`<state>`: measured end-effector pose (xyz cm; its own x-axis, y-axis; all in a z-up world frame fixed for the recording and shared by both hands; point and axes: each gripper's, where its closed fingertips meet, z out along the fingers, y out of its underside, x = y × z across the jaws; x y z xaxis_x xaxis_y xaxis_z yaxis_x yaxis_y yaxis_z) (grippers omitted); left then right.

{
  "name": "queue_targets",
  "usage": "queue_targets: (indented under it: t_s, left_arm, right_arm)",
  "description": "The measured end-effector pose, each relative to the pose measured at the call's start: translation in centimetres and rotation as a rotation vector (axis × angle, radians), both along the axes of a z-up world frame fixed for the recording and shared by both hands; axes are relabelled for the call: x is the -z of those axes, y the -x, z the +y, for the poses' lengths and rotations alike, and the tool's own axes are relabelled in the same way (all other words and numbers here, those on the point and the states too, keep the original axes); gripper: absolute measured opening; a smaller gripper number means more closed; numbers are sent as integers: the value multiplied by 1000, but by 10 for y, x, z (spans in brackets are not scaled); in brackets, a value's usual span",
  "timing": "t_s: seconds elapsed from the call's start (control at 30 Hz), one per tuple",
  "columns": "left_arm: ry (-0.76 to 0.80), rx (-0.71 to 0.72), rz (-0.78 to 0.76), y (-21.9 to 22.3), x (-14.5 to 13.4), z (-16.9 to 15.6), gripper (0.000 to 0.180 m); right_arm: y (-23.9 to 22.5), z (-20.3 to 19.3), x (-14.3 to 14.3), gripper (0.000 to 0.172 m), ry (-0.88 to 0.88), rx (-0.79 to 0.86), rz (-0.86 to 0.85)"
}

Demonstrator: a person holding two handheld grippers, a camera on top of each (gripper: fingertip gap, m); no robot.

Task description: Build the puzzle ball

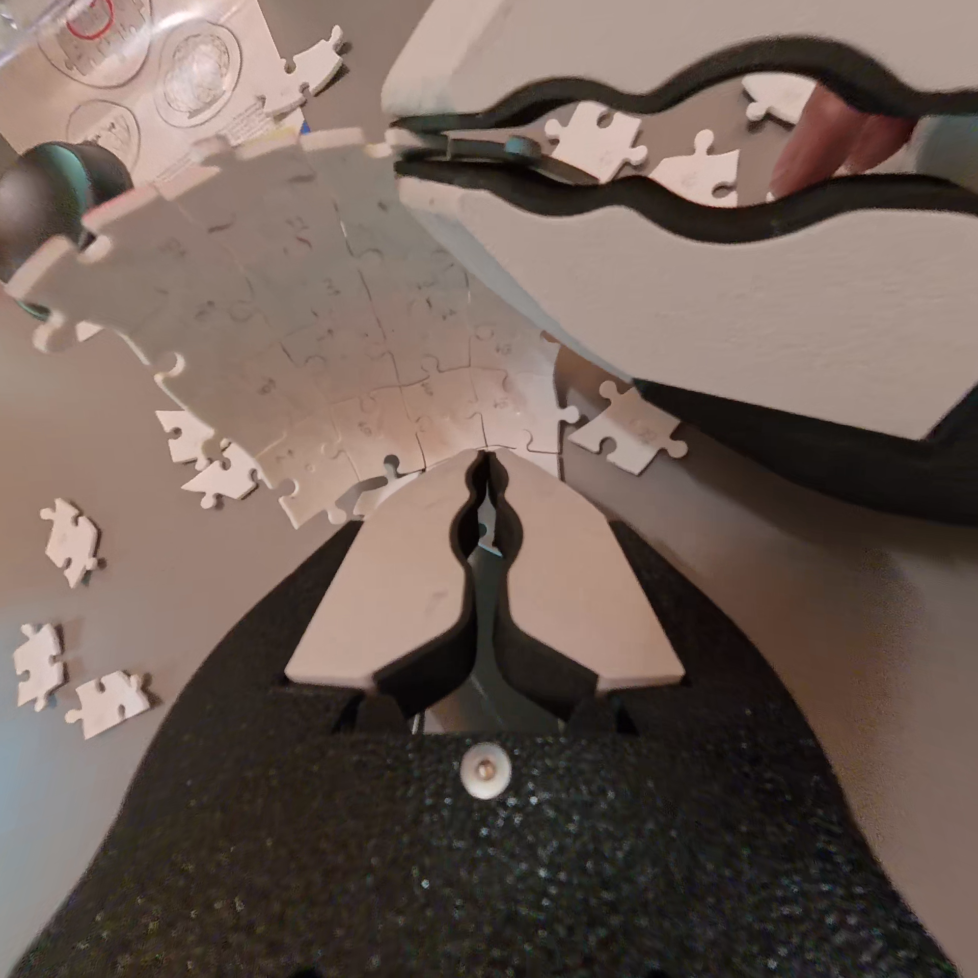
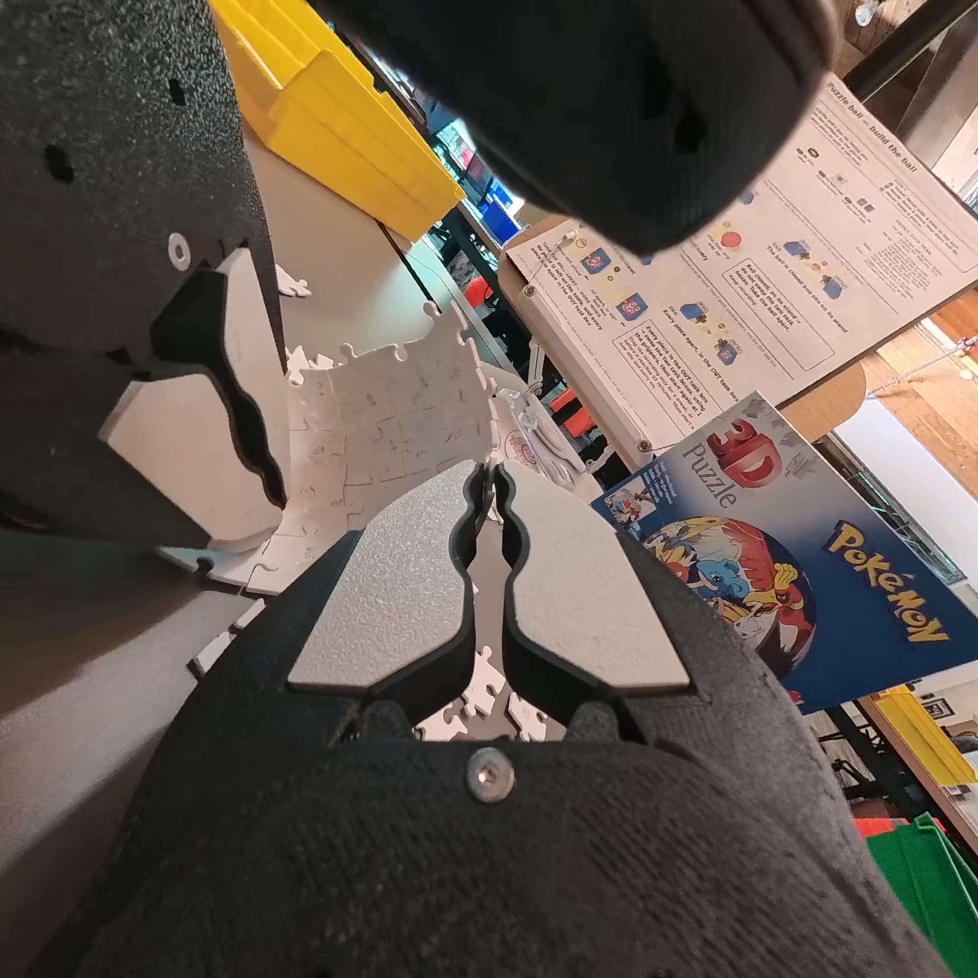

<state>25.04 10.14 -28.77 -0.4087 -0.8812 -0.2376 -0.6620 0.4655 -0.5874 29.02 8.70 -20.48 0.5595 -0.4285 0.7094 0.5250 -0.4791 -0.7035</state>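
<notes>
A curved, joined section of white puzzle pieces (image 1: 328, 317) with pencilled marks is held up between both grippers. My left gripper (image 1: 487, 458) is shut on its near lower edge, and a sliver of white piece shows between the pads. The right wrist view shows the left gripper (image 2: 278, 492) pinching the section (image 2: 391, 418) from the left. My right gripper (image 2: 489, 476) is shut on the section's right edge. In the left wrist view the right gripper (image 1: 394, 151) clamps the far upper edge.
Loose white pieces (image 1: 627, 428) (image 1: 71, 540) (image 1: 598, 143) lie on the grey table (image 1: 106, 465). A printed sheet under clear plastic (image 1: 159, 69) and a dark round object (image 1: 47, 196) are far left. A blue puzzle box (image 2: 794, 555), an instruction board (image 2: 741, 291) and yellow bins (image 2: 344, 132) stand behind. My right fingertips sit around 9 cm from my left ones. Both grippers' tips are roughly 25 cm from the dark round object (image 1: 47, 196).
</notes>
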Motion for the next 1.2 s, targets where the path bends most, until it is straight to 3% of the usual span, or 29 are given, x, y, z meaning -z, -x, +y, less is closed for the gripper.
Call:
queue_targets:
  t_s: [0.13, 0.3, 0.47, 0.6, 0.83, 1.2]
  left_arm:
    - [-75, 11, -21, 0, 0, 0, 0]
    - [60, -31, -30, -2, -4, 3, 0]
    - [64, -105, -86, -4, -27, 31, 0]
    - [126, -61, -34, 1, -20, 20, 0]
    - [38, -36, -10, -3, -2, 13, 0]
    - [-27, -48, -33, -6, 0, 12, 0]
  right_arm:
    - [0, 0, 0, 4, 0, 2, 2]
    - [-1, -1, 0, 4, 6, 7, -4]
    - [0, -1, 0, 4, 5, 4, -5]
    - [0, 0, -1, 3, 4, 1, -8]
    - [1, 1, -1, 3, 3, -6, -13]
    - [0, 1, -1, 3, -5, -1, -4]
